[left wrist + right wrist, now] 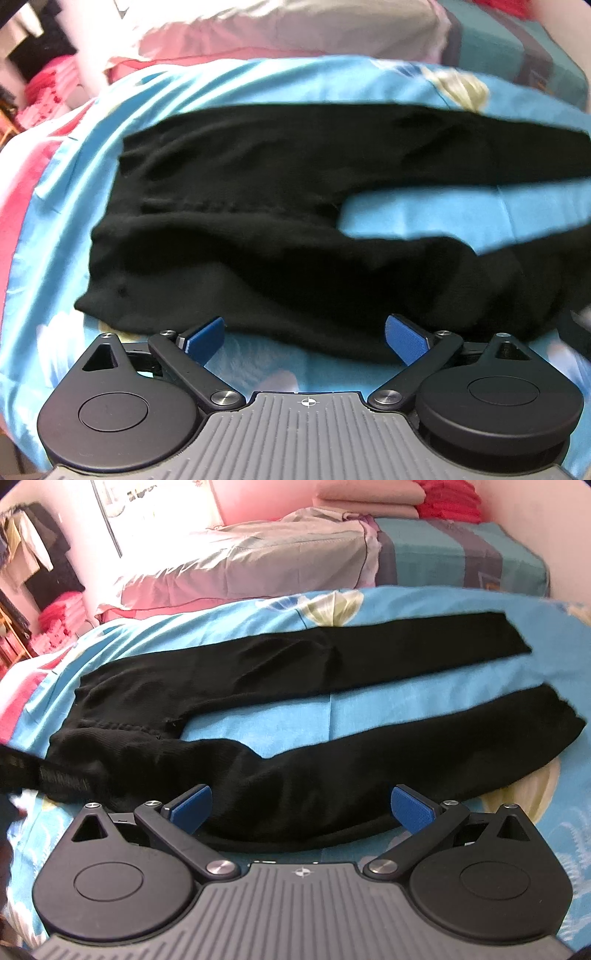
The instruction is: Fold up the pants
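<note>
Left wrist view: the left tool (304, 338) is released, blue pads wide apart, at the near edge of the black pants (258, 229), which lie flat on the blue bedsheet (443, 210).

Right wrist view: the right tool (301, 808) is likewise released, straddling the nearer leg; both legs of the pants (332, 757) lie spread apart on the bedsheet (369, 716).

Matt black knit pants (295, 716) on smooth, glossy blue bedsheet (406, 705).
</note>
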`<state>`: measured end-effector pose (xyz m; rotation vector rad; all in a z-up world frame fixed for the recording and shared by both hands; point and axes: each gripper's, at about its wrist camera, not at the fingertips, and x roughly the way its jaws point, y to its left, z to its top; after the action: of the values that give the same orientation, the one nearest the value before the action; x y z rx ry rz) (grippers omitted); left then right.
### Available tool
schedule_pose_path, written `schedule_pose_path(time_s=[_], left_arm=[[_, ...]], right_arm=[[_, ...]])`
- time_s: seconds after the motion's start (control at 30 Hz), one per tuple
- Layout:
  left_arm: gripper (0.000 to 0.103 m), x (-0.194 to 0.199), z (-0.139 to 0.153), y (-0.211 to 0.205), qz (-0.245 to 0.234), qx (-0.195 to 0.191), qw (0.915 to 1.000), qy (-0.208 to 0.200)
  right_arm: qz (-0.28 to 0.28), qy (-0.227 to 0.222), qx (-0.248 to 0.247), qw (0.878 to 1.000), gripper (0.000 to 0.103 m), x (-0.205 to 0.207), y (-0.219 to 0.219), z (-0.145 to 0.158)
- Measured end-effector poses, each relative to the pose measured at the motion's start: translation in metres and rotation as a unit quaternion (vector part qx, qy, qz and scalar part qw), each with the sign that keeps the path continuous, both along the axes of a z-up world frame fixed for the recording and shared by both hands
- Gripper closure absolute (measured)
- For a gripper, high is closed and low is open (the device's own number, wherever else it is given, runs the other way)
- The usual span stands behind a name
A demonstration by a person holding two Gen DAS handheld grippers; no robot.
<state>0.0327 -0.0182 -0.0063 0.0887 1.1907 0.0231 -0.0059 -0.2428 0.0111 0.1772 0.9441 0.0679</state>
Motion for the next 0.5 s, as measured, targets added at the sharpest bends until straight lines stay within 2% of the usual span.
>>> schedule_pose_path(time_s=[0.07,0.13,0.17,0.2,0.27,0.33,0.37,0.4,0.47,0.5], left_arm=[[0.000,0.012,-0.006,0.017,0.030,0.012,0.9994,-0.016],[0.000,0.022,-0.017,0.034,0.060,0.030,0.9975,-0.024],[0.000,0.029,-0.025,0.043,0.074,0.041,0.9962,-0.022],[0.000,0.033,-0.035,0.051,0.086,0.052,0.9948,-0.013],[0.000,0.038,-0.055,0.065,0.105,0.066,0.9922,0.012],[0.000,0.037,-0.078,0.079,0.127,0.054,0.9895,0.043],[0.000,0.034,-0.078,0.085,0.138,0.042,0.9889,0.036],[0.000,0.030,-0.079,0.089,0.152,0.032,0.9874,0.029],[0.000,0.028,-0.080,0.090,0.155,0.028,0.9873,0.022],[0.000,0.027,-0.080,0.088,0.153,0.033,0.9875,0.020]], right_arm=[[-0.012,0.012,0.005,1.000,0.001,-0.001,-0.013,-0.014],[-0.043,0.008,0.014,0.999,0.011,-0.006,-0.037,-0.027],[-0.061,0.007,0.016,0.998,0.022,-0.007,-0.050,-0.032],[-0.088,0.011,0.019,0.996,0.038,-0.006,-0.066,-0.037],[-0.156,0.012,0.030,0.987,0.051,-0.003,-0.103,-0.044],[-0.217,0.002,0.031,0.976,0.049,0.001,-0.133,-0.047],[-0.243,-0.006,0.027,0.970,0.039,0.004,-0.146,-0.049],[-0.262,-0.017,0.026,0.965,0.022,0.009,-0.157,-0.050],[-0.288,-0.036,0.033,0.956,0.011,0.016,-0.173,-0.055],[-0.299,-0.043,0.040,0.952,0.012,0.021,-0.179,-0.058]])
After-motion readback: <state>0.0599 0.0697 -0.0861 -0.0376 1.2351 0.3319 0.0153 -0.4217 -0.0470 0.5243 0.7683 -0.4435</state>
